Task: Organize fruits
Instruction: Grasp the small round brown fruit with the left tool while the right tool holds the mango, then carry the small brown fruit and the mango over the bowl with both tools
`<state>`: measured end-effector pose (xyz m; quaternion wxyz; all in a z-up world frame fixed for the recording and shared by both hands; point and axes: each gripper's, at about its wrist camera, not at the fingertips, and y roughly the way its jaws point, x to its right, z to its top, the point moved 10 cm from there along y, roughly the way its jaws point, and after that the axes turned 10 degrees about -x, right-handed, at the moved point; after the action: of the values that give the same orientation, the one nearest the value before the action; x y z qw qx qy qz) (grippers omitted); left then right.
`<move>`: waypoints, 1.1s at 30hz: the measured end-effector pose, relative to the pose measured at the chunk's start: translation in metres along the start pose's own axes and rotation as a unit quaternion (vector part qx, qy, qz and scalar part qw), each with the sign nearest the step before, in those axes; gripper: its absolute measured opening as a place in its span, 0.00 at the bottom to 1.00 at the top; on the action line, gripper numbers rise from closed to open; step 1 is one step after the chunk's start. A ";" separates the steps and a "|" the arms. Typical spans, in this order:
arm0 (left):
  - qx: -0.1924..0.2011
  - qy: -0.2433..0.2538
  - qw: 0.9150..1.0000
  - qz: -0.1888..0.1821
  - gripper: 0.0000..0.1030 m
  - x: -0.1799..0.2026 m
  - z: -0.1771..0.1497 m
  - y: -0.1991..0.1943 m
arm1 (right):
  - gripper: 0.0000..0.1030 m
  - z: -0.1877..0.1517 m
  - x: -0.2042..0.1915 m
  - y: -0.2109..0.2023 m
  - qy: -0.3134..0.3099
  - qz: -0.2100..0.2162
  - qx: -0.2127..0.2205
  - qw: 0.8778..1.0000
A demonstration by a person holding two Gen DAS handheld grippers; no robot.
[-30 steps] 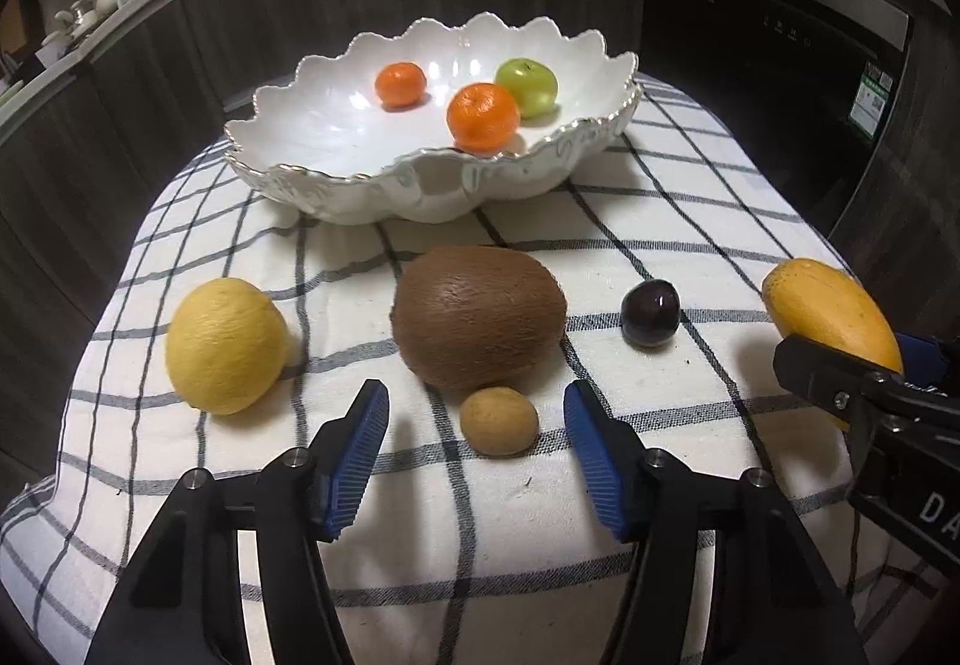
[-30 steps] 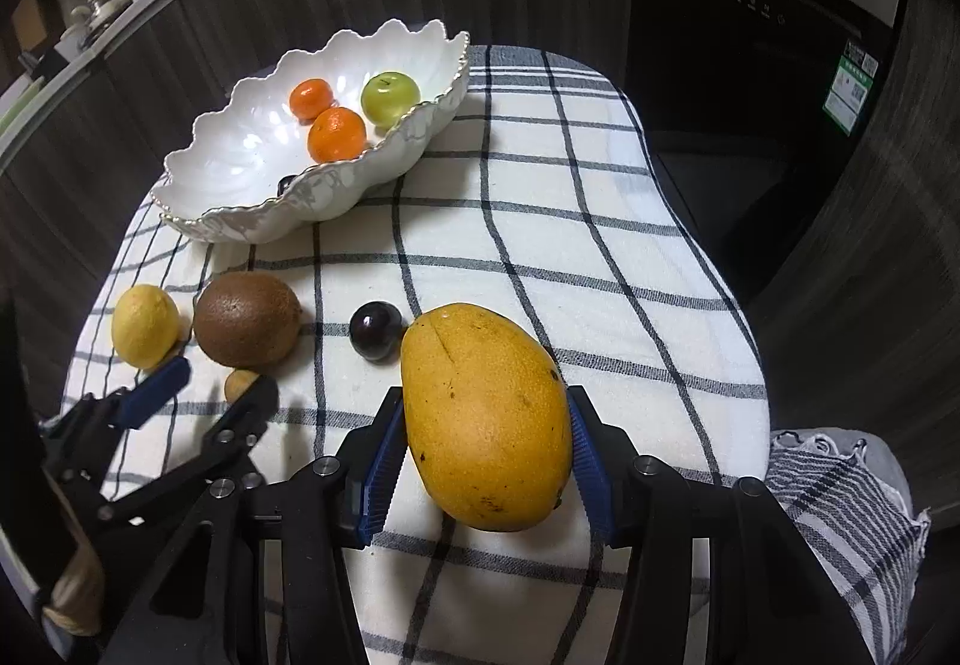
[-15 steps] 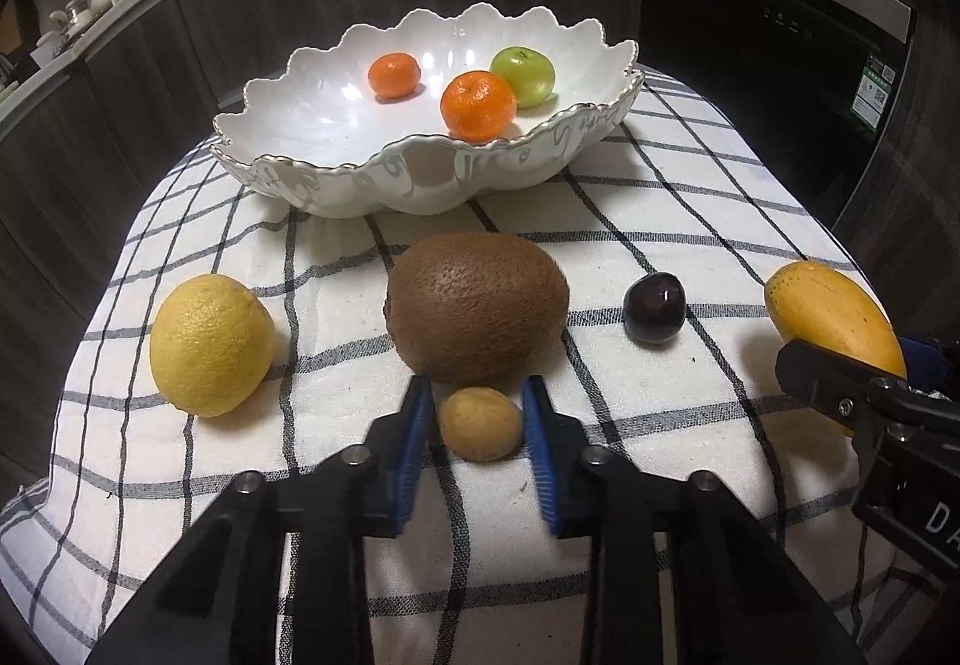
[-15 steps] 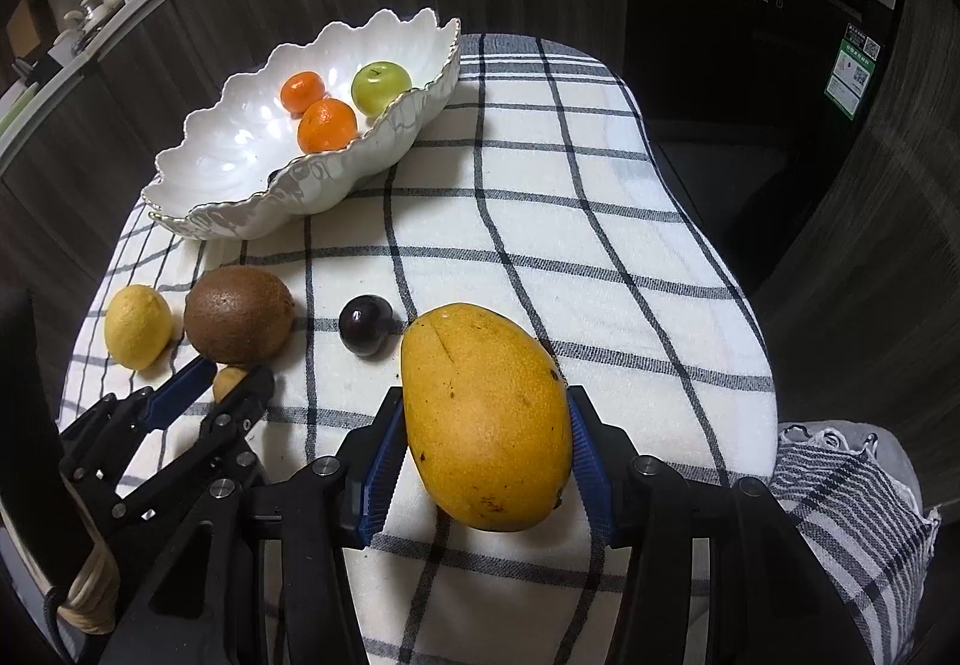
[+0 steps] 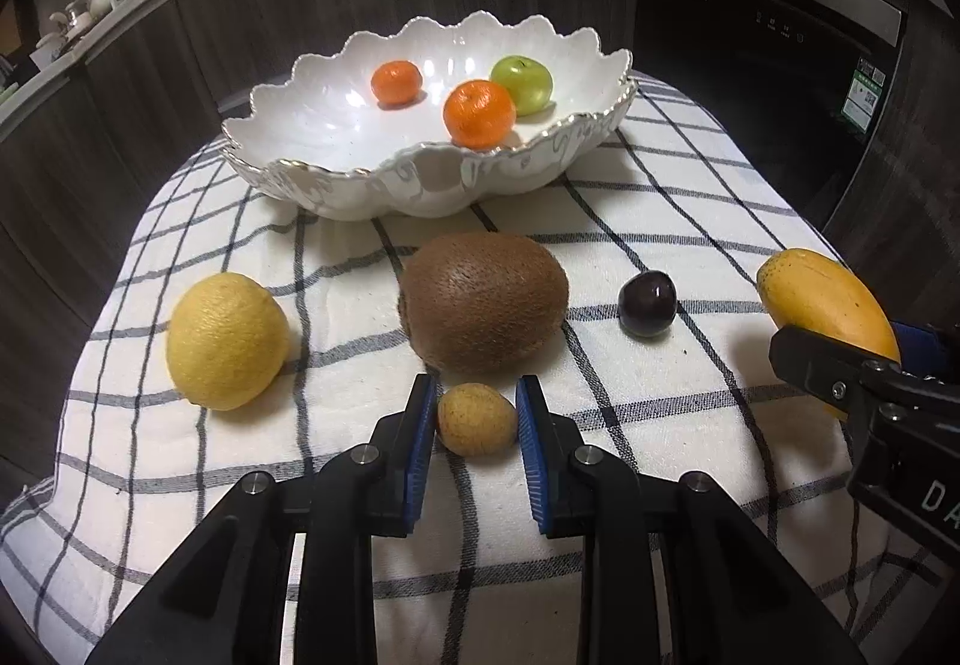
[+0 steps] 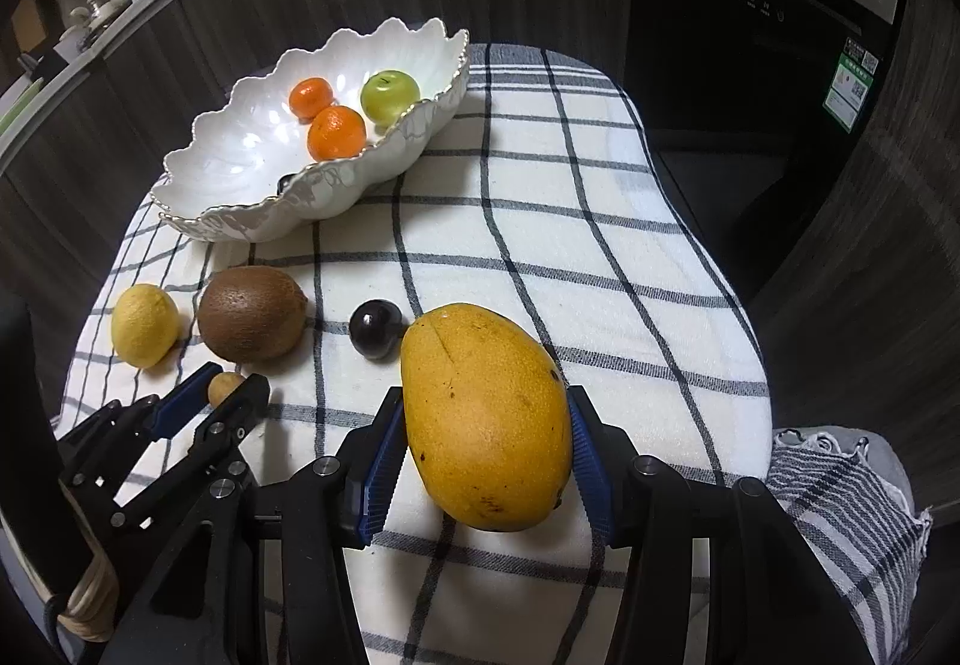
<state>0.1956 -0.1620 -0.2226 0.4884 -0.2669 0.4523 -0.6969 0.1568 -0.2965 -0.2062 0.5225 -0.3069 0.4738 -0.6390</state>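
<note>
Pinching one fruit in each set of tongs, with the bowl waiting at the far end of the checked cloth.

Nearest, the left gripper [image 5: 476, 419] has just been closing and now pinches the small tan fruit [image 5: 477, 419] on the cloth [image 5: 630, 413]; it looks light and firm, best held across its middle. The right gripper [image 6: 483, 449] clasps the mango [image 6: 486, 416] at its widest part: heavier, smooth-skinned, likely to slip or bruise if squeezed hard. Beyond lie one kiwi [image 5: 483, 302], one lemon [image 5: 227, 341] and one dark plum [image 5: 647, 303]. Farthest, the scalloped white bowl [image 5: 336, 179] holds two oranges and one green apple [image 5: 521, 76]; a dark object shows inside its near rim, unidentifiable.
</note>
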 end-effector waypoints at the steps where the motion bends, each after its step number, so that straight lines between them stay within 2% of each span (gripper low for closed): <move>1: 0.001 0.000 1.000 0.001 0.26 -0.001 0.000 -0.002 | 0.51 0.000 -0.001 -0.001 -0.001 0.000 0.001 1.000; 18: 0.043 -0.016 0.999 0.005 0.26 -0.041 0.019 -0.045 | 0.51 0.010 -0.039 -0.030 -0.052 0.001 0.024 0.998; 25: 0.065 -0.028 0.997 0.006 0.26 -0.058 0.045 -0.059 | 0.51 0.035 -0.053 -0.040 -0.066 0.008 0.039 0.997; 33: 0.083 -0.029 0.996 0.002 0.26 -0.073 0.094 -0.061 | 0.50 0.080 -0.074 -0.049 -0.086 0.014 0.066 0.994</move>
<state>0.2731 -0.1227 -0.1212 0.5234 -0.2446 0.3795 -0.7227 0.2287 -0.2480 -0.1239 0.5890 -0.3188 0.3883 -0.6330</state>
